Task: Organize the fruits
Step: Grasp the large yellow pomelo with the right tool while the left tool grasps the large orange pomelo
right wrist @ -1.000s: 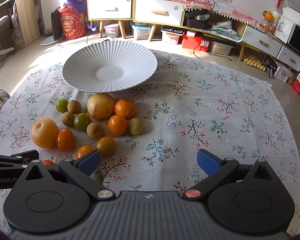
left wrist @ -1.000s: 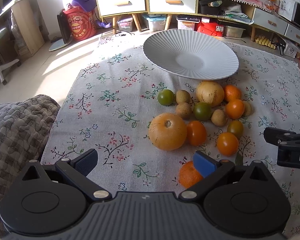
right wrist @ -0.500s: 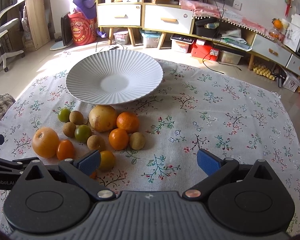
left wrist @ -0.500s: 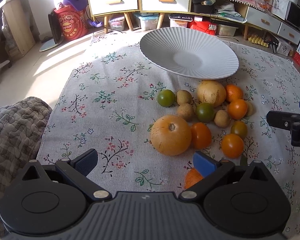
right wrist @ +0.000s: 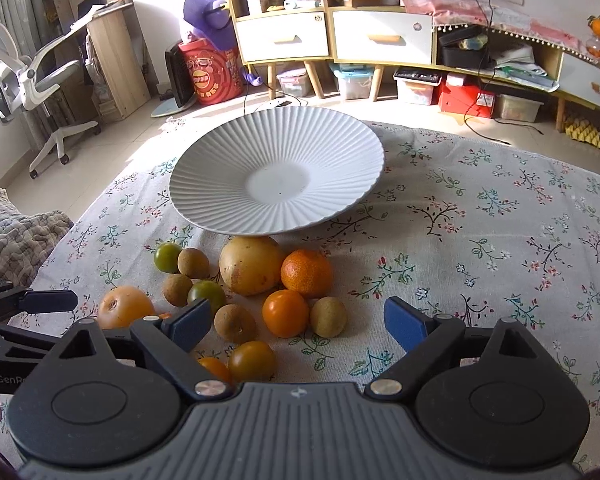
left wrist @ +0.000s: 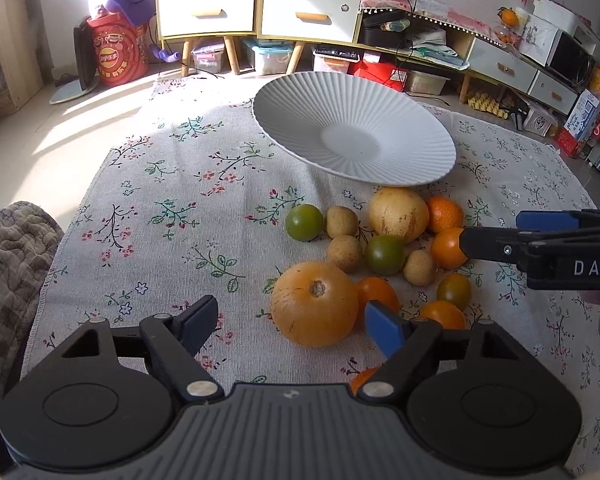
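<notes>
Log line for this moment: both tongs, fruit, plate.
left tongs: open, closing, empty, over large orange fruit | right tongs: open, closing, empty, over fruit pile | plate: no fruit

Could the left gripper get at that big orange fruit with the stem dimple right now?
Probably yes: the left gripper stands open, its jaws just closing a little, and the big orange fruit lies just ahead, uncovered, though a small orange tomato crowds one side.

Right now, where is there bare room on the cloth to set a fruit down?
Free: the ribbed white plate is empty; the floral tablecloth is bare right of the rough orange mandarin and left of the big orange round fruit. Crowded: the fruit cluster just below the plate.
</notes>
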A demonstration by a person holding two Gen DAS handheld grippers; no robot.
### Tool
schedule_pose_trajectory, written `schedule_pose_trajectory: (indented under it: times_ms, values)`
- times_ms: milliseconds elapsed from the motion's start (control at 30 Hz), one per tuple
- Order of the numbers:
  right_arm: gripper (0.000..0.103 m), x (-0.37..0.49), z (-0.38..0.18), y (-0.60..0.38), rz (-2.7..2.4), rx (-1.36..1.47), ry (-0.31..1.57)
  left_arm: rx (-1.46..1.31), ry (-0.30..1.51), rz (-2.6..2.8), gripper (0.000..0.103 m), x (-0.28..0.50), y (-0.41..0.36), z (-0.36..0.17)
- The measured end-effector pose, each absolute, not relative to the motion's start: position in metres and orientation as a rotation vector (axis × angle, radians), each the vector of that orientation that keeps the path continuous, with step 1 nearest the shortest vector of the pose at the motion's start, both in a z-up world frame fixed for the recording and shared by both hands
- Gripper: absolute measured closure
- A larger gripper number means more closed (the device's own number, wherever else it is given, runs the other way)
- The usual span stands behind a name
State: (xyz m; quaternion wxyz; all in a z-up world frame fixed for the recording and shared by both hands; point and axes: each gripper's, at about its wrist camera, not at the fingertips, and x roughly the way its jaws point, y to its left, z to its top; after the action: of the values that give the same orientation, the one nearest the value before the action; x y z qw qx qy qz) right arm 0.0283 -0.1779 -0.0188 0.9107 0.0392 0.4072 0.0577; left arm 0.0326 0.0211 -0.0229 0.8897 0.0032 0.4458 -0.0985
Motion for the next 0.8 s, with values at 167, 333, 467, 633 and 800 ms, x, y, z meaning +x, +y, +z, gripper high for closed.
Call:
schedule_pose_trajectory:
  times_ms: [167,333,467,633,800]
  values:
    - [0.030,0.040,-0.016,-0.175,0.193,0.117,0.810,-0.024,0.904,-0.231,0.046,0.037,0.021,-0.023]
    - [0.044,0.048,-0.019,-0.169,0.254,0.147,0.824,-0.058,0.907,-0.250,0.060,0.039,0.022,-0.024]
    - [0.050,0.049,-0.022,-0.164,0.276,0.152,0.832,-0.051,0.910,-0.259,0.065,0.039,0.019,-0.024]
    - [0.058,0.058,-0.025,-0.161,0.257,0.151,0.857,-0.050,0.913,-0.250,0.065,0.040,0.018,-0.024]
    - [0.058,0.062,-0.032,-0.155,0.196,0.076,0.866,-0.044,0.914,-0.246,0.065,0.041,0.018,-0.025]
